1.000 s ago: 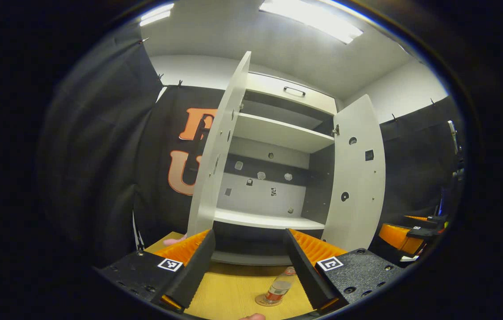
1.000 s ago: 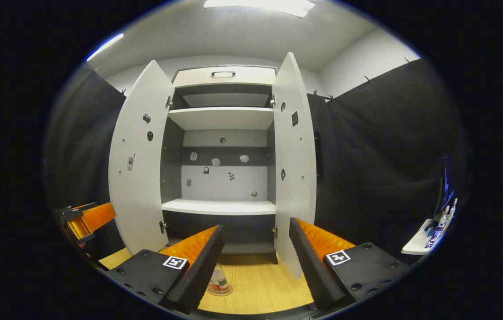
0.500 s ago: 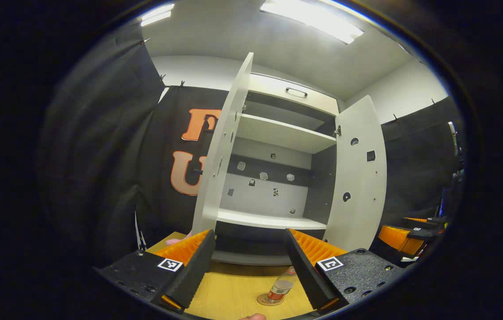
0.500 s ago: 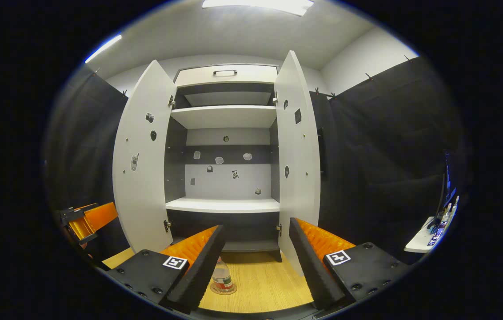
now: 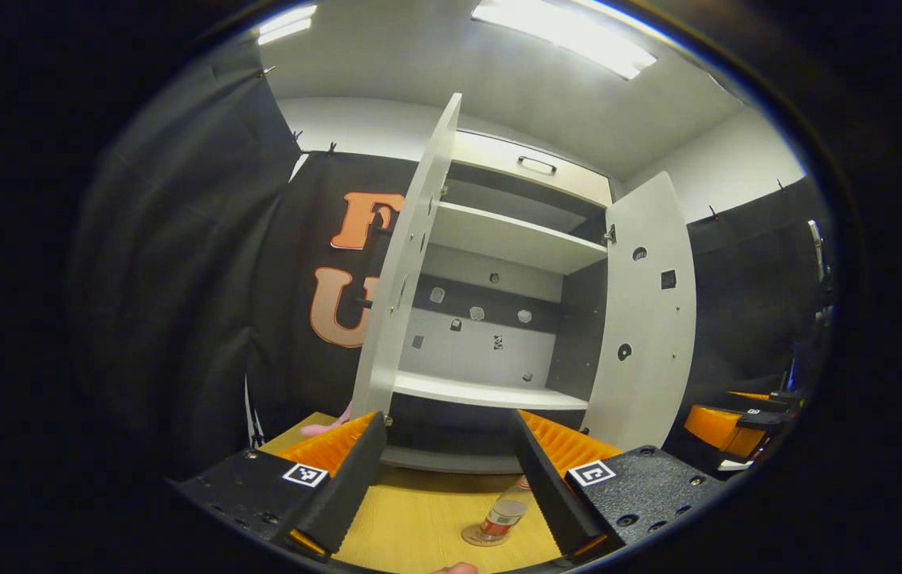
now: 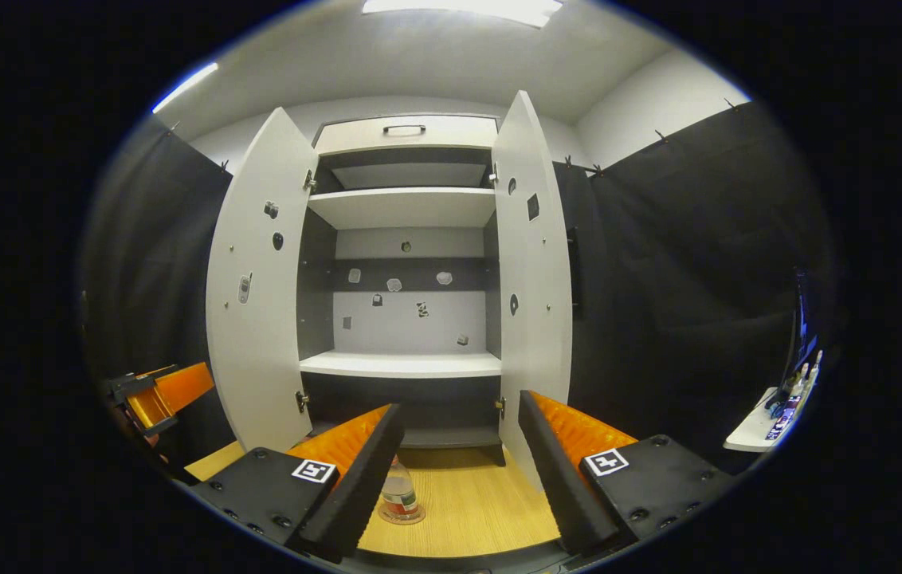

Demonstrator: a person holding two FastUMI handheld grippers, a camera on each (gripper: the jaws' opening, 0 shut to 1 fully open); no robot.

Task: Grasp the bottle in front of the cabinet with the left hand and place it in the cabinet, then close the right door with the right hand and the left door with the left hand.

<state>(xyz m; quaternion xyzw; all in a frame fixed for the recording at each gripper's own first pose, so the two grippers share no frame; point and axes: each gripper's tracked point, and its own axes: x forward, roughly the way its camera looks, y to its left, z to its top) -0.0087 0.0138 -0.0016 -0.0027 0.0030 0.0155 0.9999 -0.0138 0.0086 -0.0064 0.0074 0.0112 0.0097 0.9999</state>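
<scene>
A small clear bottle (image 5: 501,514) with a red label stands on the wooden floor in front of the white cabinet (image 5: 491,395); in the right gripper view the bottle (image 6: 398,497) peeks out beside my right gripper's left finger. Both cabinet doors stand open: the left door (image 5: 405,271) and the right door (image 5: 645,315), seen again as left door (image 6: 258,279) and right door (image 6: 531,271). My left gripper (image 5: 447,486) is open, above and short of the bottle. My right gripper (image 6: 459,478) is open with nothing between its fingers. The other gripper (image 6: 156,395) shows at far left.
The cabinet has a lower shelf (image 6: 403,364) and an upper shelf (image 6: 401,206), both bare, with a drawer (image 6: 405,134) on top. Black cloth walls flank the cabinet. A white ledge (image 6: 762,426) with small items sits at far right. The wooden floor (image 6: 459,510) spreads before the cabinet.
Both views have shifted slightly; the cabinet has drifted a little right in each view. The bottle and the doors have not moved.
</scene>
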